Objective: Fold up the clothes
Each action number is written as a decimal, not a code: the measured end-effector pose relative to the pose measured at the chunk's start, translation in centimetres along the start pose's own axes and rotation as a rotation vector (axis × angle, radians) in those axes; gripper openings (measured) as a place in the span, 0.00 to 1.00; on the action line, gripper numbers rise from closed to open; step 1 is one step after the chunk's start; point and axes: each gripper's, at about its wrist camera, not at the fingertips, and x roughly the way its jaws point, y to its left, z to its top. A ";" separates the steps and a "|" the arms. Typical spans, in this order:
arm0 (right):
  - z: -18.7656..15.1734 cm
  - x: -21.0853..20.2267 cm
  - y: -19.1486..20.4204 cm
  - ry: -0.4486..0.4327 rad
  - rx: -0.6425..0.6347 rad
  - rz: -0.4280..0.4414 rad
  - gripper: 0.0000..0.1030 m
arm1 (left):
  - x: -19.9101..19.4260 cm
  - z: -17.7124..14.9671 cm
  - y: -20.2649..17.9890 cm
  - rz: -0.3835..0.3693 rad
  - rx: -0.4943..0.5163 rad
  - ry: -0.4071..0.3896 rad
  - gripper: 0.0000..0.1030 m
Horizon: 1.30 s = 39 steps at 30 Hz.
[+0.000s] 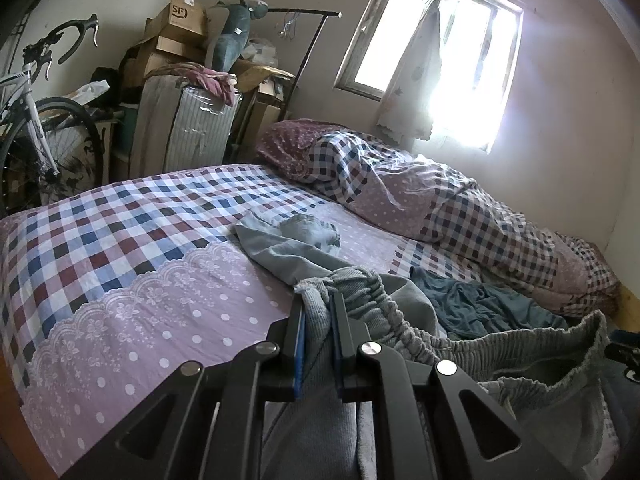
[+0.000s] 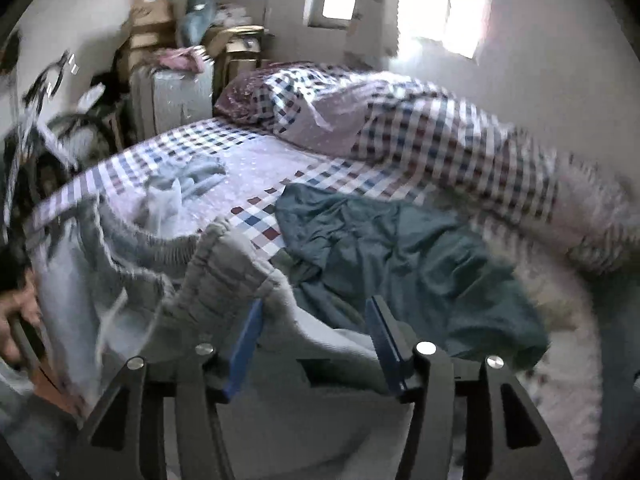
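My left gripper (image 1: pixel 318 300) is shut on the elastic waistband of grey sweatpants (image 1: pixel 384 312), which hang from it over the bed's near edge. The pants' legs trail away across the sheet. In the blurred right wrist view, my right gripper (image 2: pixel 316 304) is open, its blue-padded jaws wide apart around the grey pants' fabric (image 2: pixel 228 272) near the waistband, not pinching it. A crumpled teal garment (image 2: pixel 400 256) lies on the bed just beyond the right gripper; it also shows in the left wrist view (image 1: pixel 480 304).
The bed (image 1: pixel 120 280) has a pink dotted and checked sheet. A rolled checked duvet (image 1: pixel 440 208) lies along the wall side. A bicycle (image 1: pixel 36 120), stacked boxes (image 1: pixel 180 40) and a clothes rack (image 1: pixel 308 52) stand beyond the bed. A window (image 1: pixel 432 52) is bright.
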 end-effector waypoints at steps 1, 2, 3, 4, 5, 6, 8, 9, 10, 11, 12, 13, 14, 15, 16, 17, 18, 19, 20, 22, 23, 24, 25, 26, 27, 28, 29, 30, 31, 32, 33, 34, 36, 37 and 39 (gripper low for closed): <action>-0.1 -0.2 0.5 0.000 -0.041 -0.018 0.56 | 0.0 0.0 0.0 0.001 0.000 0.000 0.10; -0.3 -0.3 0.9 0.001 -0.073 -0.031 0.57 | 0.0 0.0 0.0 0.003 0.001 0.000 0.10; -0.5 -0.3 1.4 0.007 -0.109 -0.041 0.57 | 0.0 0.0 0.0 0.004 0.001 -0.001 0.10; -0.7 -0.3 1.8 0.021 -0.143 -0.043 0.57 | 0.0 0.0 0.0 0.006 0.002 -0.001 0.10; -0.9 -0.1 2.1 0.040 -0.173 -0.040 0.57 | 0.1 0.0 -0.1 0.007 0.002 -0.001 0.10; -1.1 0.1 2.2 0.057 -0.193 -0.031 0.57 | 0.1 0.0 -0.1 0.008 0.002 -0.001 0.10; -1.5 0.4 2.3 0.087 -0.216 -0.012 0.57 | 0.1 -0.1 -0.2 0.010 0.003 -0.001 0.10; -1.7 0.5 2.5 0.097 -0.228 -0.009 0.57 | 0.1 -0.1 -0.2 0.011 0.003 -0.001 0.10; -1.9 0.6 2.6 0.104 -0.244 -0.009 0.57 | 0.2 -0.1 -0.2 0.012 0.003 -0.001 0.10; -2.2 0.7 2.8 0.113 -0.264 -0.007 0.57 | 0.2 -0.1 -0.2 0.013 0.003 0.000 0.10; -2.5 0.8 2.9 0.122 -0.281 -0.008 0.57 | 0.3 -0.1 -0.2 0.014 0.003 0.001 0.10; -2.6 0.9 2.9 0.129 -0.293 -0.011 0.57 | 0.3 -0.1 -0.1 0.014 0.003 0.001 0.10; -2.8 0.9 3.0 0.135 -0.303 -0.014 0.57 | 0.3 -0.1 -0.1 0.014 0.003 0.001 0.10; -2.9 0.9 3.1 0.141 -0.316 -0.017 0.57 | 0.2 -0.1 -0.2 0.015 0.003 0.000 0.10; -3.0 0.9 3.1 0.146 -0.329 -0.019 0.57 | 0.2 -0.1 -0.2 0.015 0.004 0.000 0.10; -3.2 0.9 3.2 0.151 -0.343 -0.021 0.57 | 0.2 -0.1 -0.2 0.015 0.004 0.000 0.10; -3.4 0.9 3.3 0.155 -0.361 -0.023 0.57 | 0.2 -0.1 -0.2 0.015 0.004 0.000 0.10; -3.5 1.0 3.5 0.159 -0.381 -0.025 0.57 | 0.2 -0.1 -0.2 0.016 0.004 0.000 0.10; -3.7 1.0 3.7 0.164 -0.400 -0.022 0.57 | 0.2 -0.2 -0.2 0.016 0.004 0.000 0.10; -4.1 1.2 4.2 0.167 -0.441 -0.022 0.57 | 0.3 -0.2 -0.2 0.016 0.005 0.000 0.10; -4.3 1.3 4.4 0.168 -0.462 -0.023 0.57 | 0.3 -0.2 -0.2 0.015 0.006 0.001 0.10; -4.5 1.5 4.7 0.170 -0.480 -0.024 0.56 | 0.3 -0.2 -0.2 0.015 0.007 0.001 0.10; -4.7 1.7 5.0 0.172 -0.496 -0.025 0.56 | 0.3 -0.2 -0.2 0.015 0.008 0.001 0.10; -4.9 1.8 5.3 0.172 -0.513 -0.028 0.56 | 0.3 -0.2 -0.2 0.014 0.009 0.002 0.10; -5.1 2.0 5.5 0.168 -0.527 -0.028 0.56 | 0.3 -0.2 -0.1 0.013 0.010 0.004 0.10; -5.3 2.1 5.6 0.163 -0.539 -0.026 0.55 | 0.3 -0.2 -0.1 0.012 0.011 0.005 0.10; -5.4 2.2 5.8 0.157 -0.546 -0.025 0.54 | 0.4 -0.2 -0.1 0.013 0.012 0.008 0.10; -5.5 2.3 5.9 0.147 -0.555 -0.027 0.52 | 0.5 -0.2 -0.1 0.012 0.014 0.011 0.10; -5.7 2.3 6.0 0.136 -0.566 -0.026 0.47 | 0.5 -0.2 -0.1 0.012 0.017 0.015 0.10; -5.8 2.4 6.2 0.129 -0.577 -0.025 0.42 | 0.6 -0.2 0.0 0.012 0.020 0.018 0.10; -6.0 2.5 6.3 0.122 -0.590 -0.032 0.40 | 0.6 -0.2 0.0 0.011 0.024 0.022 0.10; -6.2 2.6 6.6 0.113 -0.605 -0.042 0.36 | 0.6 -0.2 0.0 0.010 0.028 0.026 0.10; -6.6 3.0 7.1 0.102 -0.644 -0.072 0.29 | 0.8 -0.2 0.2 0.006 0.031 0.037 0.10; -6.8 3.3 7.5 0.098 -0.666 -0.088 0.28 | 0.9 -0.2 0.2 0.003 0.031 0.043 0.10; -7.3 3.9 8.1 0.097 -0.707 -0.119 0.23 | 1.2 -0.3 0.5 -0.001 0.029 0.059 0.10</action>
